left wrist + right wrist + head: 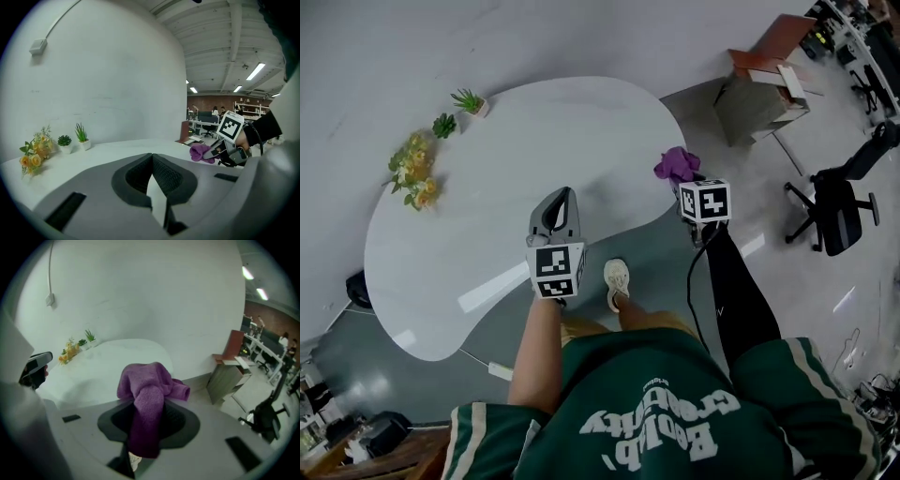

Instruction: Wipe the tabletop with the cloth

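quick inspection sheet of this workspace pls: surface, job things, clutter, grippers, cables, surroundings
surface: white tabletop, glossy, bare in the middle
job's things: purple cloth, bunched, at the tabletop's right edge
clutter: yellow flowers and two small potted plants along the far left edge
grippers: left gripper jaws together, empty, over the tabletop; right gripper shut on the purple cloth
cables: black cable hangs from the right gripper
surroundings: wooden cabinet, black office chair, grey floor

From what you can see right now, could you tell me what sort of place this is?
Probably an open-plan office: a black swivel chair on the floor, desks with people in the background, and strip ceiling lights.
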Motion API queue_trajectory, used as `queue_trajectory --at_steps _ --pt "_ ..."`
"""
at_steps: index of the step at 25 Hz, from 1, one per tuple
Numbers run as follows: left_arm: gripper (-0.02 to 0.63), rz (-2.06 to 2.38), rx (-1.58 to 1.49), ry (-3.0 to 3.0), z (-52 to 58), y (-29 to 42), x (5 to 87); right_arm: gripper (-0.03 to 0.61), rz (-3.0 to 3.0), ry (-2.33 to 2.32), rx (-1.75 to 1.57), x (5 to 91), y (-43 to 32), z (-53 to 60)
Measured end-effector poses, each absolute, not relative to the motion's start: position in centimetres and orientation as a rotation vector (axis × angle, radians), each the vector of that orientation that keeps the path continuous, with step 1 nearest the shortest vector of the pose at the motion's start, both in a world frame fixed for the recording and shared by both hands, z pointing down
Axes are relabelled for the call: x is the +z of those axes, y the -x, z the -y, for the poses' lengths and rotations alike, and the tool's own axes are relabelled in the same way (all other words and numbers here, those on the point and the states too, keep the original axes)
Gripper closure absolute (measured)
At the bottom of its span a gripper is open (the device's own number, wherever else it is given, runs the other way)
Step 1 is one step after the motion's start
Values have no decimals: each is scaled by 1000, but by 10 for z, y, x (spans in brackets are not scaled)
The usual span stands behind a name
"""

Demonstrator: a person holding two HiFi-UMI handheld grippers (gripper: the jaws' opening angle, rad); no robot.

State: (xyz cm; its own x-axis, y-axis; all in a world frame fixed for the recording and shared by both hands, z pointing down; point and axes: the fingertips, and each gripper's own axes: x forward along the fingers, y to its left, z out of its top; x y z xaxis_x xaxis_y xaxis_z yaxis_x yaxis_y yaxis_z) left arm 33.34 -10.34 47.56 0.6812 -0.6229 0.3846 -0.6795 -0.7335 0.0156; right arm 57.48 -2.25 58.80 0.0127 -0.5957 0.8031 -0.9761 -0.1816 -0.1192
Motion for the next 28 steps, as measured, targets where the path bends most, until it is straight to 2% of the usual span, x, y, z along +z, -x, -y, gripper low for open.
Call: queue_trajectory --at_steps 5,10,17,28 --pt "612 1032 539 -2747 94 -348 471 449 1537 -1907 1073 585 -595 8" --pt "614 1133 523 -2728 94 -319 458 446 1695 -1907 1085 569 -552 19" --pt "614 1386 562 -2599 94 -201 450 446 2029 -1608 1024 557 -383 71" --pt "614 1766 557 -2346 65 77 428 446 2316 -1133 889 532 -59 88"
